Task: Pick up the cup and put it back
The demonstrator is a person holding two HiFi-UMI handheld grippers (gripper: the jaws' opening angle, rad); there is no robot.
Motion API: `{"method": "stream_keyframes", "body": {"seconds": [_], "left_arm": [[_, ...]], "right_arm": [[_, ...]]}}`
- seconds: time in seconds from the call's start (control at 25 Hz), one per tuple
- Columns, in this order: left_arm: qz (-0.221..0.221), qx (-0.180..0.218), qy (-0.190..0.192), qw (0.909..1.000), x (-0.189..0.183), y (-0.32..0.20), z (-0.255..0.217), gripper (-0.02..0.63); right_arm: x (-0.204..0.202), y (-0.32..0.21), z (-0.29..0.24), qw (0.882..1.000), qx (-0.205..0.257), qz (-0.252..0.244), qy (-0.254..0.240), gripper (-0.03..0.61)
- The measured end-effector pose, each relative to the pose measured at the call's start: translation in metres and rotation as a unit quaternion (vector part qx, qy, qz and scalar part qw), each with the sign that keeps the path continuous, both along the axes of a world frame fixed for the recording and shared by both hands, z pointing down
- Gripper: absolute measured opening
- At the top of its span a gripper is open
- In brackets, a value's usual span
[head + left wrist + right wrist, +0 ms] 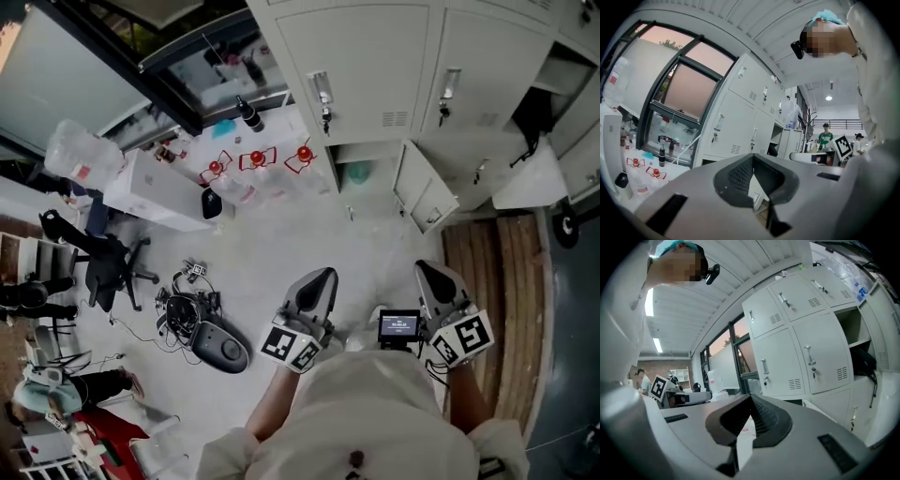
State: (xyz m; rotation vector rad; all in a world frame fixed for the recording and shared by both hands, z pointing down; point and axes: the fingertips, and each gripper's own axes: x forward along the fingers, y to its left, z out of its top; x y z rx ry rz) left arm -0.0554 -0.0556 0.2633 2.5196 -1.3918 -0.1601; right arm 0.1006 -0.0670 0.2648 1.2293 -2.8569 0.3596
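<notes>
No cup shows clearly in any view. A pale green thing stands in the open lower locker ahead; I cannot tell whether it is the cup. Both grippers are held close to the person's chest and point level towards the lockers. The left gripper is shut with nothing in it, and its jaws meet in a ridge in the left gripper view. The right gripper is also shut and empty, with its jaws closed tip to tip in the right gripper view.
White lockers fill the wall ahead, one low door hanging open. To the left, a white counter carries red-capped bottles and a dark bottle. A black office chair and tangled cables are on the floor at left.
</notes>
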Motion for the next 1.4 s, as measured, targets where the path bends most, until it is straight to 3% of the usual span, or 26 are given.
{"method": "stream_keyframes", "body": {"seconds": [0.36,0.68,1.12,1.4], "left_arm": [[-0.024,0.031,-0.001,0.9992,-0.080,0.055,-0.032,0.008],[0.017,0.069,-0.017,0.9973,-0.120,0.085,-0.034,0.008],[0.145,0.071,0.002,0.9869,-0.112,0.129,-0.033,0.008],[0.151,0.092,-0.005,0.9842,-0.094,0.156,-0.046,0.008]], "right_arm": [[-0.098,0.052,-0.040,0.999,0.034,-0.030,-0.009,0.025],[-0.129,0.100,-0.037,0.999,0.028,0.023,0.022,0.025],[-0.145,0.173,-0.040,0.991,0.025,0.126,0.039,0.025],[-0.125,0.202,-0.031,0.989,0.020,0.136,0.049,0.025]]}}
